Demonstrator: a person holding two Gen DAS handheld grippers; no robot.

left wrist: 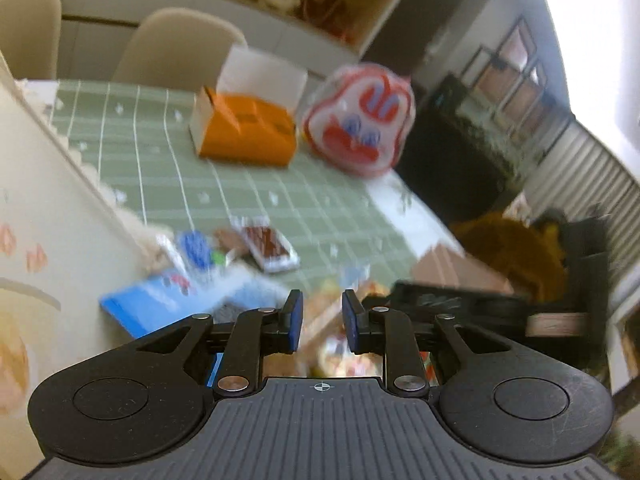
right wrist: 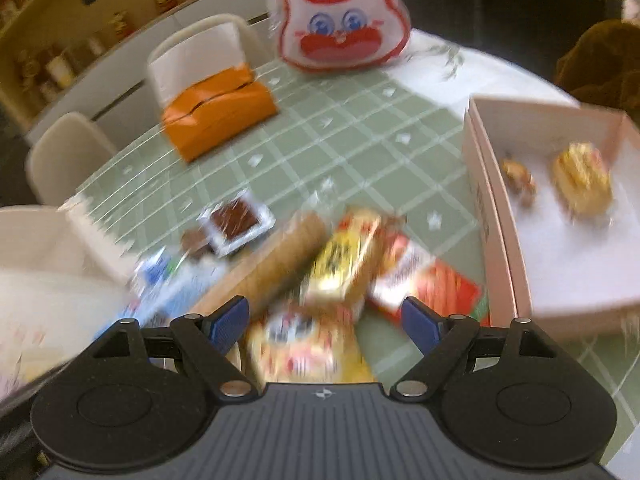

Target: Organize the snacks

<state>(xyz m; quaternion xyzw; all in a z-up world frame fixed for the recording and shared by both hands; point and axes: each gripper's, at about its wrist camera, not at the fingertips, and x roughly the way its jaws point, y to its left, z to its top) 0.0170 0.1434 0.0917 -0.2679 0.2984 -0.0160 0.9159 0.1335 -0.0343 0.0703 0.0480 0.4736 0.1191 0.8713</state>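
1. Left gripper (left wrist: 322,320): blue pads drawn close together with a narrow gap, nothing seen pinched between them; poised above blurred snack packets at the near edge of the table.
2. Right gripper (right wrist: 325,320): jaws spread wide, empty; a blurred yellow-and-red snack packet (right wrist: 304,344) lying beneath the gap, contact not discernible.
3. Snack pile, right wrist view: yellow packet (right wrist: 344,260), long brown wafer roll (right wrist: 276,260) just to its left, red packet (right wrist: 436,284) to its right, all overlapping or touching on the green checked tablecloth (right wrist: 360,128).
4. Chocolate square in a clear white-edged wrapper (right wrist: 236,222), lying apart from the pile toward the far left; a small brown sweet (right wrist: 194,240) just beside it.
5. Blue-and-white packets (left wrist: 160,300), at the near left of the cloth, partly blurred.
6. Pale pink open box (right wrist: 496,216), at the right edge of the cloth, holding 2 wrapped snacks: a yellow one (right wrist: 584,184) and a smaller brown one (right wrist: 518,180), set apart from each other.
7. Orange tissue box (left wrist: 248,128), far side of the table, white sheet standing up from it.
8. Rabbit-face bag (right wrist: 340,20), red and white, upright near the far edge, right of the tissue box.
9. Beige chairs (left wrist: 176,44), behind the table.
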